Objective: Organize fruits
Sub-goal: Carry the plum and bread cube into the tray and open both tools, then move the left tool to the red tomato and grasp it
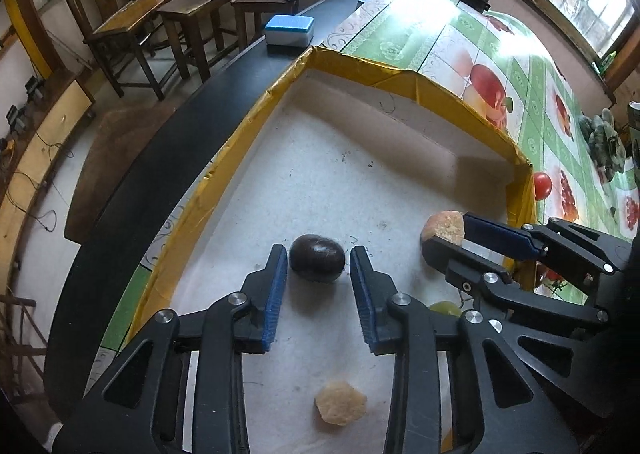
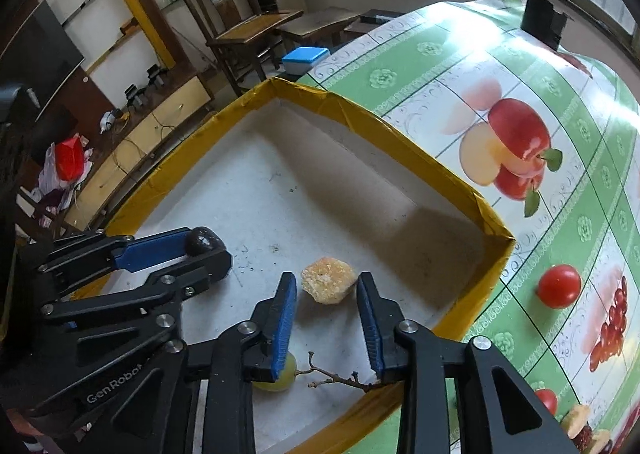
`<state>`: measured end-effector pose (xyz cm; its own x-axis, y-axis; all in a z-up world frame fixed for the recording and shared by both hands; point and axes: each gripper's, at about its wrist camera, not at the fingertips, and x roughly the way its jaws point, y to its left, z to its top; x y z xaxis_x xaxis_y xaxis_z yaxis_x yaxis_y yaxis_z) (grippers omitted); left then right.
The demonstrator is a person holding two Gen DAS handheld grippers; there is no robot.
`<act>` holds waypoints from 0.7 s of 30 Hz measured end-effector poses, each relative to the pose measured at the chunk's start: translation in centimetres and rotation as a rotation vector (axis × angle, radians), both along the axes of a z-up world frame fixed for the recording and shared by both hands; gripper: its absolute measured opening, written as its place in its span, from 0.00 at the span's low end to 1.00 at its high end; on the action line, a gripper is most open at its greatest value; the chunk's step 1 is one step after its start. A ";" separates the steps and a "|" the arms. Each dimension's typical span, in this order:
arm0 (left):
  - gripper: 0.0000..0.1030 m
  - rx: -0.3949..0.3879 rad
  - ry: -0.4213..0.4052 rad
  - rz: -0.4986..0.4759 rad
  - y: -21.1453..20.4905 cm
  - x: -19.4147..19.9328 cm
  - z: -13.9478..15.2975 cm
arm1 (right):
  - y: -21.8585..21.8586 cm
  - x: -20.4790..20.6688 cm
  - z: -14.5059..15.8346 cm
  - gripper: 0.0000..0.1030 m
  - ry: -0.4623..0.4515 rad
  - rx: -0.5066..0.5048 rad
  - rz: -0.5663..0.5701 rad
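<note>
Inside the yellow-rimmed tray [image 1: 404, 73]: left gripper [image 1: 319, 258] jaws slightly parted, flanking a dark plum [image 1: 317, 258] without contact. Right gripper [image 2: 326, 284] likewise parted around a tan sugared fruit piece [image 2: 328, 280], unheld.

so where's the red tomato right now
The red tomato sits on the fruit-print tablecloth, just outside the yellow-rimmed tray near its right corner, right of the right gripper.
</note>
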<state>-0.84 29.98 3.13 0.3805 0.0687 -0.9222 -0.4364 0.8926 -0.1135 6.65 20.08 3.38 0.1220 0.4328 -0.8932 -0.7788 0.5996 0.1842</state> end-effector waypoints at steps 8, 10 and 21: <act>0.56 0.040 0.003 0.013 0.0 -1.5 1.4 | -3.1 -1.0 2.2 0.34 -0.003 0.070 -0.057; 0.56 0.051 -0.009 0.003 -0.6 -1.9 2.0 | -4.0 -1.4 2.9 0.34 -0.014 0.084 -0.075; 0.56 0.081 -0.090 -0.116 -7.1 -2.5 5.7 | -11.3 -3.7 5.2 0.38 -0.041 0.100 -0.209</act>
